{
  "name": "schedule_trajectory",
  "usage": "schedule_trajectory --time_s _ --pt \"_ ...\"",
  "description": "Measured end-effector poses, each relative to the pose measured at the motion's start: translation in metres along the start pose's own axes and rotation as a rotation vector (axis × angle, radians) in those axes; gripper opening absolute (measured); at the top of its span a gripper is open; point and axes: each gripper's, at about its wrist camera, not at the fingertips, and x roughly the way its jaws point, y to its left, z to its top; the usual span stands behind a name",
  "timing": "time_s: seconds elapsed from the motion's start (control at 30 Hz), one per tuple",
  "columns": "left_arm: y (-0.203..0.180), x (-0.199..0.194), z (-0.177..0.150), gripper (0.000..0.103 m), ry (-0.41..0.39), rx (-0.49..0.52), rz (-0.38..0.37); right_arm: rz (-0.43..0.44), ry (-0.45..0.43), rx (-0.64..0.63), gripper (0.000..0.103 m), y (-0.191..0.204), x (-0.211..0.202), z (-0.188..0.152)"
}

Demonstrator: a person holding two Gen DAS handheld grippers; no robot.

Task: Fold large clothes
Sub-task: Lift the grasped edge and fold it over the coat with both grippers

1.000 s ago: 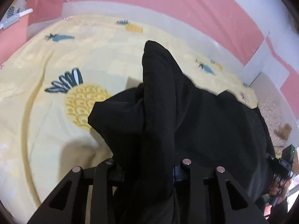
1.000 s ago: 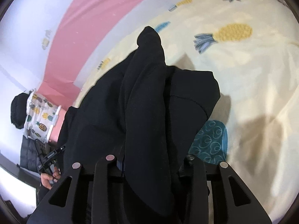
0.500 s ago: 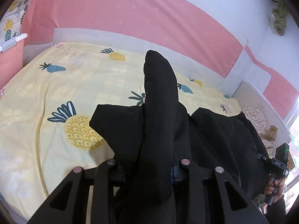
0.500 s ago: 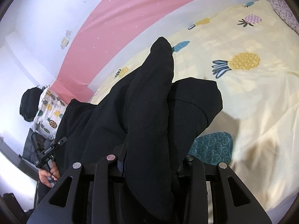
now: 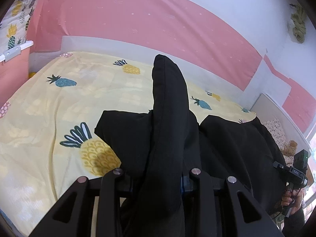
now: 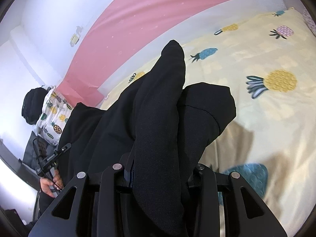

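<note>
A large black garment [image 5: 227,148] hangs stretched between my two grippers above the yellow pineapple-print bed sheet [image 5: 49,118]. My left gripper [image 5: 158,179] is shut on one edge of it, and a fold of cloth stands up between the fingers and hides the tips. My right gripper [image 6: 160,173] is shut on another edge of the garment [image 6: 118,122] in the same way. Each gripper also shows in the other's view, the right one in the left wrist view [image 5: 296,173] and the left one in the right wrist view [image 6: 49,158].
A pink and white wall [image 5: 138,23] runs behind the bed. A pineapple-print pillow [image 6: 53,114] with a dark object beside it lies at the bed's end. A white side rail [image 5: 276,110] borders the bed.
Both grippers have risen and tilted up with the garment. More of the wall shows now, and the garment has lifted off the sheet.
</note>
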Motion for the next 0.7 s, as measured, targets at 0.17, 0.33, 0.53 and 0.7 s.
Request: schedule_trajectory --time_s 0.17,0.33,0.53,0.7 --pt "0.015 0.01 0.022 0.032 -0.02 -0.003 0.02 0.02 0.004 -0.014 0.035 0.009 0.029 0.016" --pt "0.031 0.023 0.054 0.032 -0.045 0.004 0.046 0.041 0.006 -0.025 0.035 0.018 0.064 0.035" --pt "0.051 0.043 0.092 0.032 -0.071 0.015 0.078 0.069 0.005 -0.034 0.035 0.024 0.108 0.061" --pt "0.07 0.062 0.115 0.032 -0.086 0.022 0.098 0.09 0.006 -0.034 0.035 0.026 0.141 0.077"
